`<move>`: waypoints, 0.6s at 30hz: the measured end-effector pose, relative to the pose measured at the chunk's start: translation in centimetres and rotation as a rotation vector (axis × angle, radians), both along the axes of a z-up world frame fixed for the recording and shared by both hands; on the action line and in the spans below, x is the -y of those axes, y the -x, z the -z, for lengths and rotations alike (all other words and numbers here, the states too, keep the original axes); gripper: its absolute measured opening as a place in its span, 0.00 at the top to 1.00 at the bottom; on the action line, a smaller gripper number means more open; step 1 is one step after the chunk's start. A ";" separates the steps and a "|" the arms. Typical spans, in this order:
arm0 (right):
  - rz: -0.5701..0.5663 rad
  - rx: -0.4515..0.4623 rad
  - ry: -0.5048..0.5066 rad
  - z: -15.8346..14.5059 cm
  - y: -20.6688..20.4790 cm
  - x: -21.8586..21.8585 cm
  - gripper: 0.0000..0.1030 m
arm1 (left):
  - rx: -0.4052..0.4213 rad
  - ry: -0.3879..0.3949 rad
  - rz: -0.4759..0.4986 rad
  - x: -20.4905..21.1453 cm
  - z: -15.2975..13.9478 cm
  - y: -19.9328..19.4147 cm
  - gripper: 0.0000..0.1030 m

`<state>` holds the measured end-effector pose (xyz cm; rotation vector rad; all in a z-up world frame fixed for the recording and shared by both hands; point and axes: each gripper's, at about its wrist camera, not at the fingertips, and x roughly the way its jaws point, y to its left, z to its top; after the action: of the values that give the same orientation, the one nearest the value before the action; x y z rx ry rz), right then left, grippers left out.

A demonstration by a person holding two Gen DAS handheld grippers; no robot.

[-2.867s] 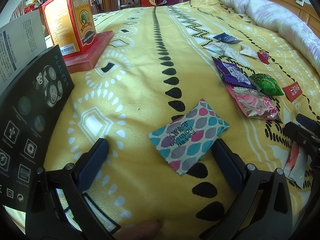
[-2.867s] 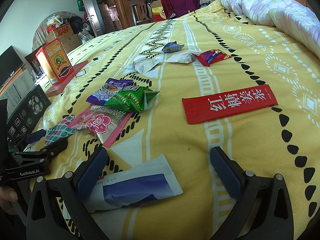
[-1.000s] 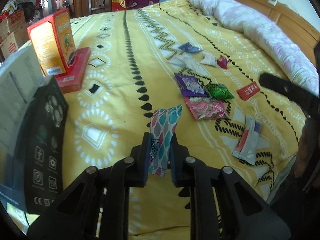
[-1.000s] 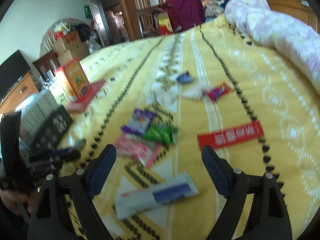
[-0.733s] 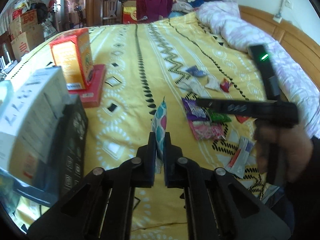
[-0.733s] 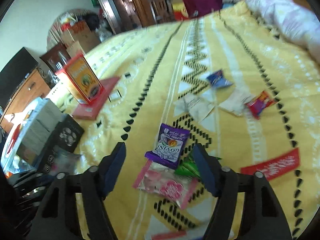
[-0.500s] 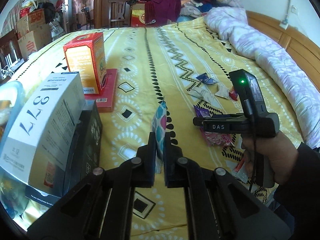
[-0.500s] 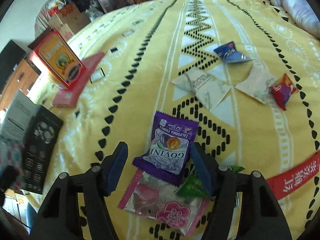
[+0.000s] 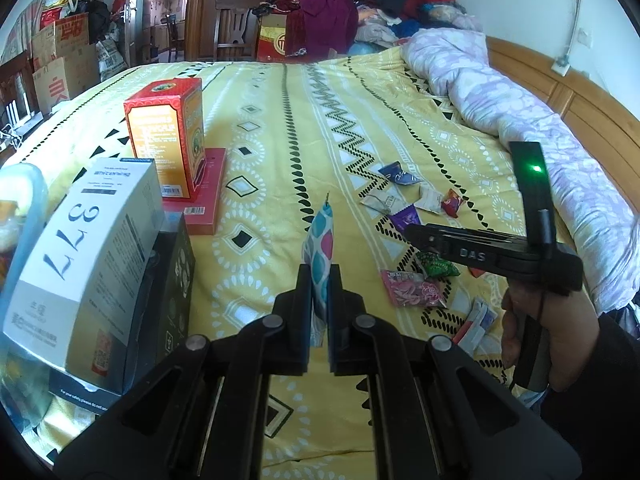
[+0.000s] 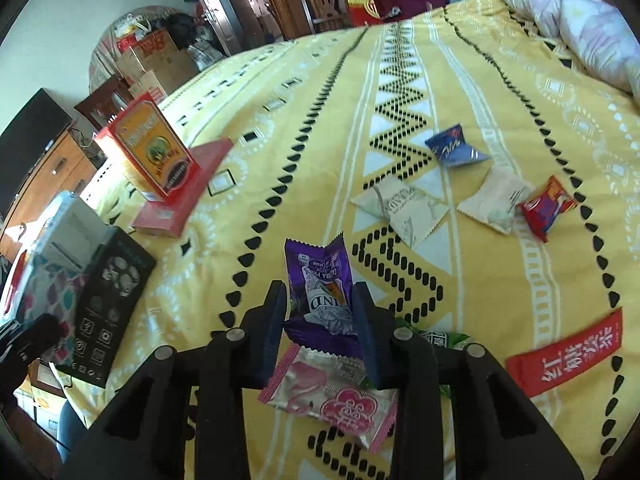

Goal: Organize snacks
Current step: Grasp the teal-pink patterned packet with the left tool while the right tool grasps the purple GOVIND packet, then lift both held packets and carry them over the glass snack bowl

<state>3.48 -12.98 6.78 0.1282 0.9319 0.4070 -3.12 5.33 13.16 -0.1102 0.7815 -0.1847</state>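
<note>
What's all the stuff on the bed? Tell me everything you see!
patterned packet: 1, teal-pink-purple, held upright in left hand-held gripper
purple packet: 1, purple, between right gripper's fingers
pink packet: 1, pink, under purple packet's near end
green packet: 1, green, beside pink packet
red sachet: 1, red, right
blue packet: 1, blue, far
pale packets: 2, cream, middle
small red packet: 1, red, beside them
orange box: 1, red-orange, standing on flat red box
white box: 1, left
black box: 1, left
left hand-held gripper: shut
right hand-held gripper: shut
</note>
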 end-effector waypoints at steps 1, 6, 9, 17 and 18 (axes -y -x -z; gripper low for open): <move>0.003 0.017 -0.004 -0.6 0.5 0.1 0.66 | 0.004 0.001 -0.002 -0.1 -0.3 0.0 0.94; -0.007 0.066 -0.022 -3.7 1.3 0.1 0.81 | 0.049 0.005 -0.022 -1.4 -2.4 0.3 0.94; -0.029 0.114 0.006 -5.6 1.7 -0.9 0.81 | 0.060 0.012 -0.042 -2.4 -3.2 0.6 0.94; -0.057 0.130 -0.024 -7.0 3.7 -2.3 0.81 | 0.068 0.023 -0.058 -3.7 -3.9 1.5 0.94; -0.060 0.127 -0.025 -6.9 3.9 -2.3 0.81 | 0.068 0.023 -0.055 -3.7 -3.9 1.6 0.94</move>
<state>-0.41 -10.71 13.72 0.0964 0.8067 0.4769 -4.71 9.02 17.11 -0.1466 0.7079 -0.1445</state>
